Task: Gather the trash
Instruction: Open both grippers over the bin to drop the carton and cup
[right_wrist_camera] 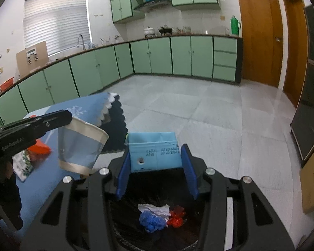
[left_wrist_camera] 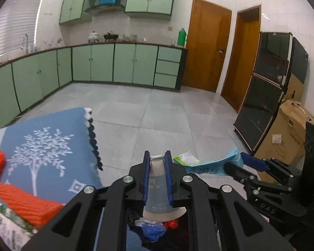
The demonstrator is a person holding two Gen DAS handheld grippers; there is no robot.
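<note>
My left gripper (left_wrist_camera: 157,154) is shut on a flattened grey and cream paper cup (left_wrist_camera: 157,190). In the right wrist view the left gripper (right_wrist_camera: 67,117) comes in from the left, with the cup (right_wrist_camera: 79,146) hanging from it. My right gripper (right_wrist_camera: 156,149) is shut on a light blue carton (right_wrist_camera: 150,140), its pads pressing both sides. The left wrist view shows the right gripper (left_wrist_camera: 238,163) and the carton (left_wrist_camera: 207,168) at the right. Both grippers hover over a bin with a black liner (right_wrist_camera: 119,219). White, blue and red crumpled trash (right_wrist_camera: 157,217) lies inside it.
A table with a blue tree-print cloth (left_wrist_camera: 48,142) stands at the left, bearing an orange item (left_wrist_camera: 21,198) and a green and white packet (left_wrist_camera: 8,228). A black glass cabinet (left_wrist_camera: 261,104) and cardboard boxes (left_wrist_camera: 282,138) stand at the right. Green kitchen cabinets (right_wrist_camera: 157,56) line the far walls.
</note>
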